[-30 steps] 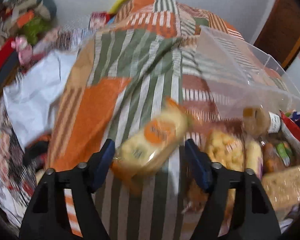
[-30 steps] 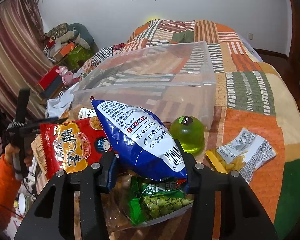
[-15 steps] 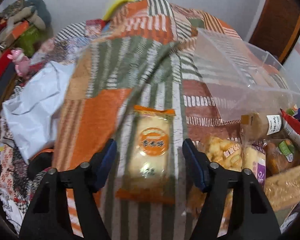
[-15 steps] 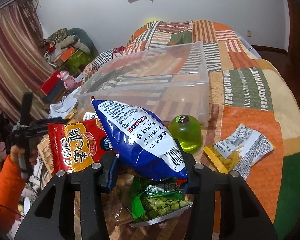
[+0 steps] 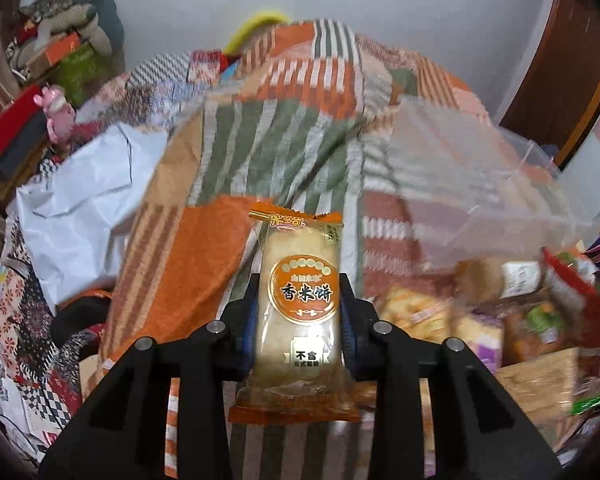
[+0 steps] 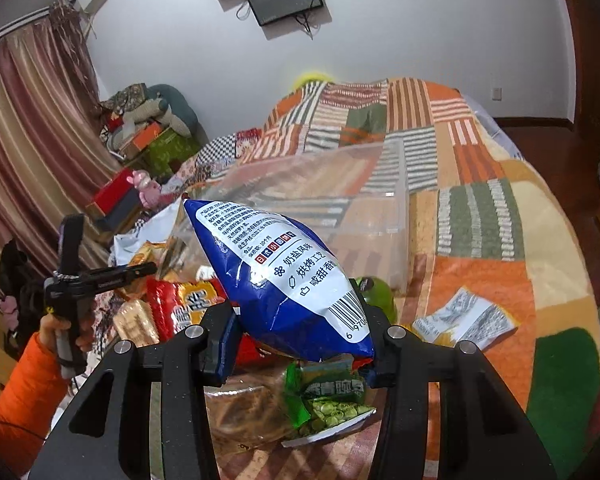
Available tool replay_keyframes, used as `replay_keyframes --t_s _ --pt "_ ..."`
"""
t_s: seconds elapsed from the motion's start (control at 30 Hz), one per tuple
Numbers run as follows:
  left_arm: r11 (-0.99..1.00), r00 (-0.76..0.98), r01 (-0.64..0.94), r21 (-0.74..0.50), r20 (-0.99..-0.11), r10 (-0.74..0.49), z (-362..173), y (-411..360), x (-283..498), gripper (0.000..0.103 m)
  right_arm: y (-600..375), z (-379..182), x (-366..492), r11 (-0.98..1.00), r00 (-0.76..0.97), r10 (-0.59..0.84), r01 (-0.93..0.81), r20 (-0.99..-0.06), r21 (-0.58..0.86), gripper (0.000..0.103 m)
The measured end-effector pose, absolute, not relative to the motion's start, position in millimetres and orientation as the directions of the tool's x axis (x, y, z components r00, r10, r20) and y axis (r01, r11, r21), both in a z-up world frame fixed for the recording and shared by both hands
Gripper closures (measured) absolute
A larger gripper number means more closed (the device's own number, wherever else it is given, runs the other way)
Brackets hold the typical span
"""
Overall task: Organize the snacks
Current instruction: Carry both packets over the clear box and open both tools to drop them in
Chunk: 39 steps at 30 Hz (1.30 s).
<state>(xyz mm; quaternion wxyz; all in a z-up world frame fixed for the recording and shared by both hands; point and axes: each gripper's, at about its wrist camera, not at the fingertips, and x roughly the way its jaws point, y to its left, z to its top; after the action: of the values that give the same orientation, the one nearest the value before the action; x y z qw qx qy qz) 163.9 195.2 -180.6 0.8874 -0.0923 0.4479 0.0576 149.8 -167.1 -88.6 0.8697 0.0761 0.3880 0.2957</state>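
Observation:
A clear packet of pale rice crackers (image 5: 298,248) with orange ends and a round orange label stands upright between the pads of my left gripper (image 5: 299,308), which is shut on it above the striped bedspread. My right gripper (image 6: 300,332) is shut on a puffy blue and white snack bag (image 6: 276,264), held tilted over the snack pile. The clear plastic bin (image 6: 380,216) lies on the bed just behind the blue bag; in the left wrist view the bin (image 5: 480,184) is up and to the right.
Loose snacks lie below: a red bag (image 6: 184,308), a green pea packet (image 6: 328,400), a green jelly cup (image 6: 376,292), a silver and yellow packet (image 6: 464,318). A hand in an orange sleeve (image 6: 40,360) is at the left. White paper (image 5: 72,208) covers the bed's left side.
The left jaws closed from wide apart onto the rice cracker packet, which turned upright and rose. The right gripper lifted a little with the blue bag still in it.

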Motion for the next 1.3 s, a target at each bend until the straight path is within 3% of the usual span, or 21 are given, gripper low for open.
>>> replay_keyframes --t_s 0.33,0.6,0.93,1.3 --pt "0.985 0.714 -0.099 -0.142 -0.700 -0.029 -111.1 153.8 162.9 0.069 -169.8 -62.7 160.6 0.818 0.590 0.571 -0.466 -0.572 0.336 0.060" --pt "0.989 0.757 -0.043 -0.139 -0.650 -0.058 -84.8 118.7 180.6 0.069 -167.1 -53.3 180.4 0.832 0.628 0.550 -0.464 -0.550 0.303 0.060" --pt "0.990 0.720 0.000 -0.140 -0.687 -0.097 -99.5 91.0 219.5 0.069 -158.0 -64.2 208.5 0.836 0.612 0.545 -0.452 -0.574 0.312 0.060" --pt "0.983 0.641 0.019 -0.180 -0.753 -0.150 -131.7 82.8 261.3 0.069 -146.5 -93.0 240.4 0.849 0.545 0.516 -0.426 -0.660 0.311 0.060"
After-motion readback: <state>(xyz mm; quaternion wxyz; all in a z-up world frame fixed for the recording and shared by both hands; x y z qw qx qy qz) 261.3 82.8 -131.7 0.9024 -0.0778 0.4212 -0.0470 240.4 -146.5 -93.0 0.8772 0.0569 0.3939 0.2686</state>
